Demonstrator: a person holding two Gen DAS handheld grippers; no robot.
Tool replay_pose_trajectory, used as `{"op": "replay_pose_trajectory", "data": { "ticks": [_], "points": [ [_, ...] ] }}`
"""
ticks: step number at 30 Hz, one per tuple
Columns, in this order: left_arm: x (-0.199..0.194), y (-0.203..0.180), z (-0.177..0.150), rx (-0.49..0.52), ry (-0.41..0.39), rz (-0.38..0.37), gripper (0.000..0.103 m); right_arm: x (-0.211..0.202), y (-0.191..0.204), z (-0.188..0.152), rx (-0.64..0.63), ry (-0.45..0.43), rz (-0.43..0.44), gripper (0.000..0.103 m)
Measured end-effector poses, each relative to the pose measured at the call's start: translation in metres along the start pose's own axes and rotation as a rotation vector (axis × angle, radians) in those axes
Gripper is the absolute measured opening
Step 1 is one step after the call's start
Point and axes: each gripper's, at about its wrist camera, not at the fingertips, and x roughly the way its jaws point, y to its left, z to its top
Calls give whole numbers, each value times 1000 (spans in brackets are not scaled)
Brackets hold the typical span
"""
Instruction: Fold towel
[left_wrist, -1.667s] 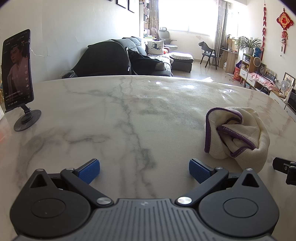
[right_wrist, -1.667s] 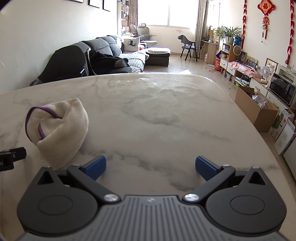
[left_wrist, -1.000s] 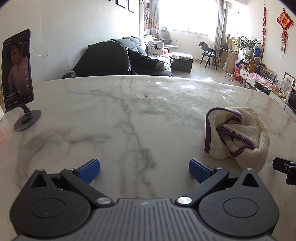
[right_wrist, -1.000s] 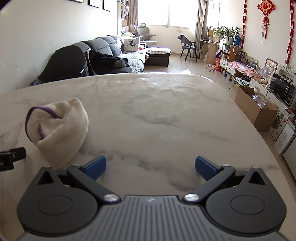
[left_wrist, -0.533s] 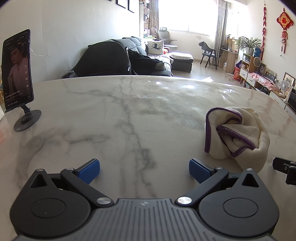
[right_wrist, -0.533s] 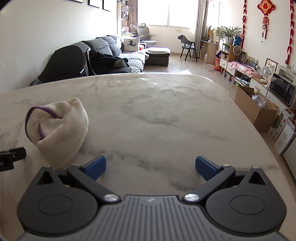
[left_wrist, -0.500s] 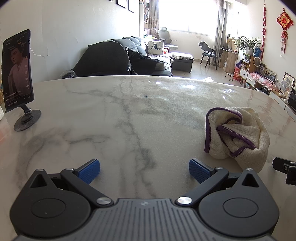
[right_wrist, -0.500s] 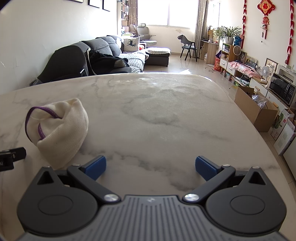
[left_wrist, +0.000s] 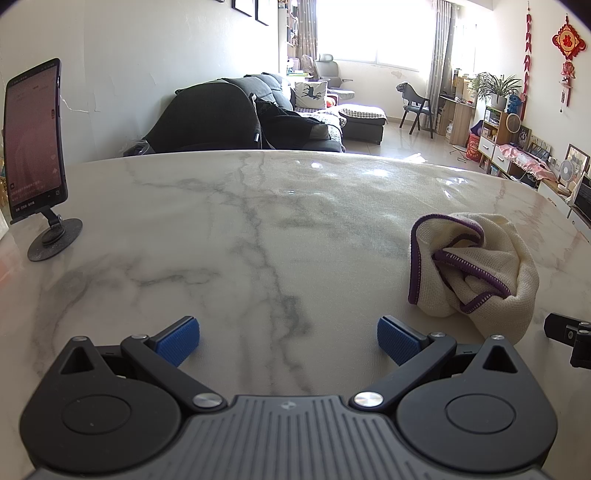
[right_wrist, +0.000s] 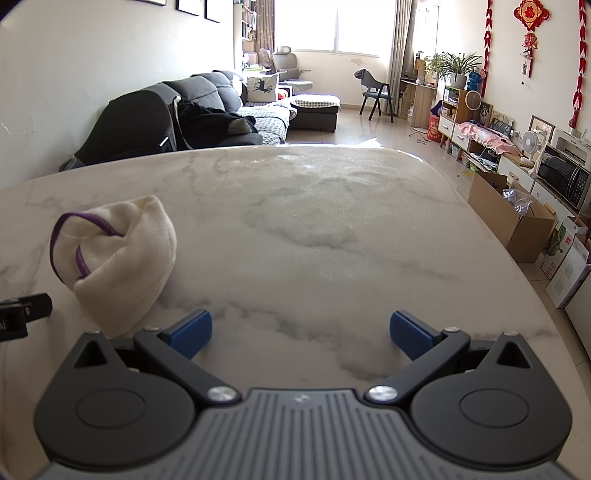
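A cream towel with purple trim (left_wrist: 480, 266) lies crumpled in a heap on the marble table (left_wrist: 258, 229). In the left wrist view it sits ahead and to the right of my left gripper (left_wrist: 288, 341), which is open and holds nothing. The right wrist view shows the same towel (right_wrist: 118, 258) ahead and to the left of my right gripper (right_wrist: 301, 334), also open with nothing between its blue pads. The towel lies between the two grippers, touching neither. A black part of each gripper shows at the edge of the other's view.
A phone on a round stand (left_wrist: 37, 155) stands at the table's far left. Beyond the table are a dark sofa (left_wrist: 240, 110), a chair (right_wrist: 376, 92), shelves and cardboard boxes (right_wrist: 517, 214) on the floor to the right.
The picture on the phone's screen has changed to a plain reddish one. Both grippers and the towel have not moved.
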Motion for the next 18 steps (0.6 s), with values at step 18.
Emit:
{"op": "replay_pose_trajectory", "data": {
  "ticks": [18],
  "points": [
    [-2, -1, -1, 2, -1, 2, 103, 2, -1, -3, -1, 0, 0, 103]
  ]
}}
